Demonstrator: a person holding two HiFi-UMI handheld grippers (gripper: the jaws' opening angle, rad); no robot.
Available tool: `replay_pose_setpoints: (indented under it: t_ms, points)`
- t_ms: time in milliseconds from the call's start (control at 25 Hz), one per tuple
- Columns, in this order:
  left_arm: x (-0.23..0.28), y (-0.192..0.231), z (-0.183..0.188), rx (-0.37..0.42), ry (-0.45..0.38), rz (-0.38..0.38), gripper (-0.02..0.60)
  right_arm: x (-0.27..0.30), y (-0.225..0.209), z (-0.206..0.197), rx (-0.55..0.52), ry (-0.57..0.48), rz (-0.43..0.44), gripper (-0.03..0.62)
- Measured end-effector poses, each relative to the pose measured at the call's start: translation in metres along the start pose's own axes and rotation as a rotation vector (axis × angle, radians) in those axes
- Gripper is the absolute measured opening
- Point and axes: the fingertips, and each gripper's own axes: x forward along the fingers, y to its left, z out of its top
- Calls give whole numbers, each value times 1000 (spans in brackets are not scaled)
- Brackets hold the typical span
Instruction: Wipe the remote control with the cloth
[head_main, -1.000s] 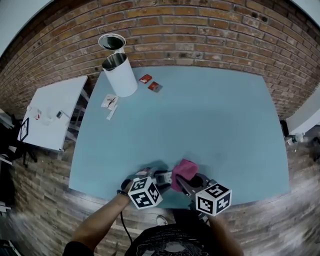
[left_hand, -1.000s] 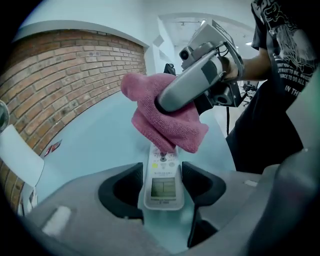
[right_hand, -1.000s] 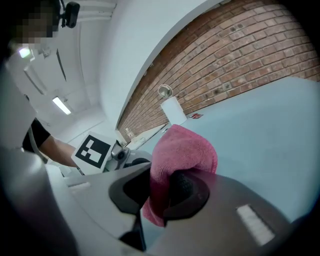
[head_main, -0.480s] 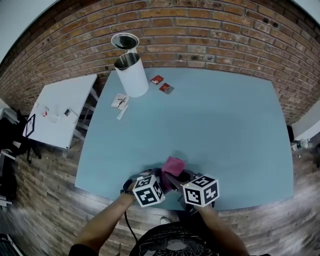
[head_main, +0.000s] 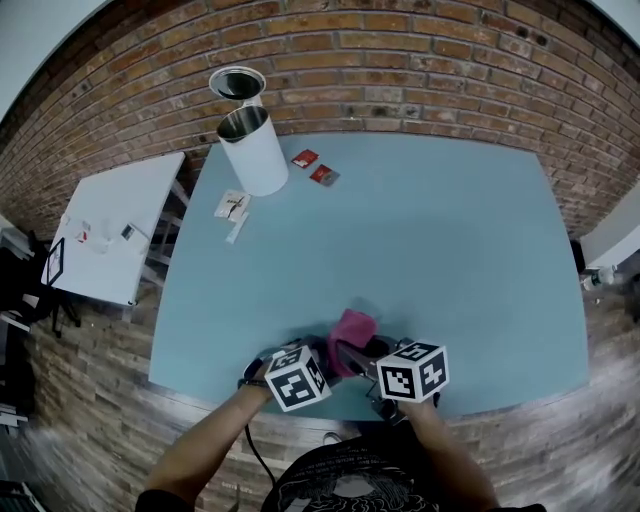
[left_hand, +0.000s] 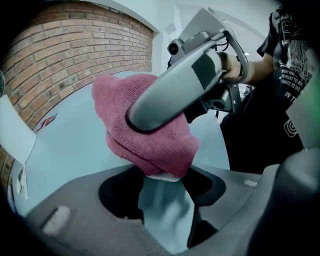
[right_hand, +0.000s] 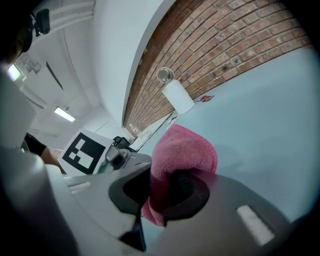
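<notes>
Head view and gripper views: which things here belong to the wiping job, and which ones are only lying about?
For the job:
- pink cloth, held by the right gripper
- remote control, held by the left gripper

Lying about:
- white canister
- two red packets
- white paper slips

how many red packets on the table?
2. One red packet lies near the table's far edge, right of the white canister; the second sits just right of it. The pink cloth could hide more.
</notes>
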Motion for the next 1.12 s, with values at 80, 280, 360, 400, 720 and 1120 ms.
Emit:
replay_pose_setpoints:
  t_ms: [80,280,360,400,720,1120]
  points:
    - [0,0,0,-2,9,0,252,-4,-2,0,12,-6,-2,64]
    - [0,0,0,-8,14,-1,250,-15,-11,-1,53,-32,-12,63]
    - [0,0,-1,-11,15,0,249,-20,-15,0,72,-44,-19,63]
    - [0,0,-1,-13,16,0,249,-22,-17,0,81,-51,-21,63]
    - [0,1,-2,-19,22,-2,241,-42,-25,0,125,-89,-36,63]
    - [0,3,-3,-22,33,2,241,-67,-41,0,163,-132,-83,63]
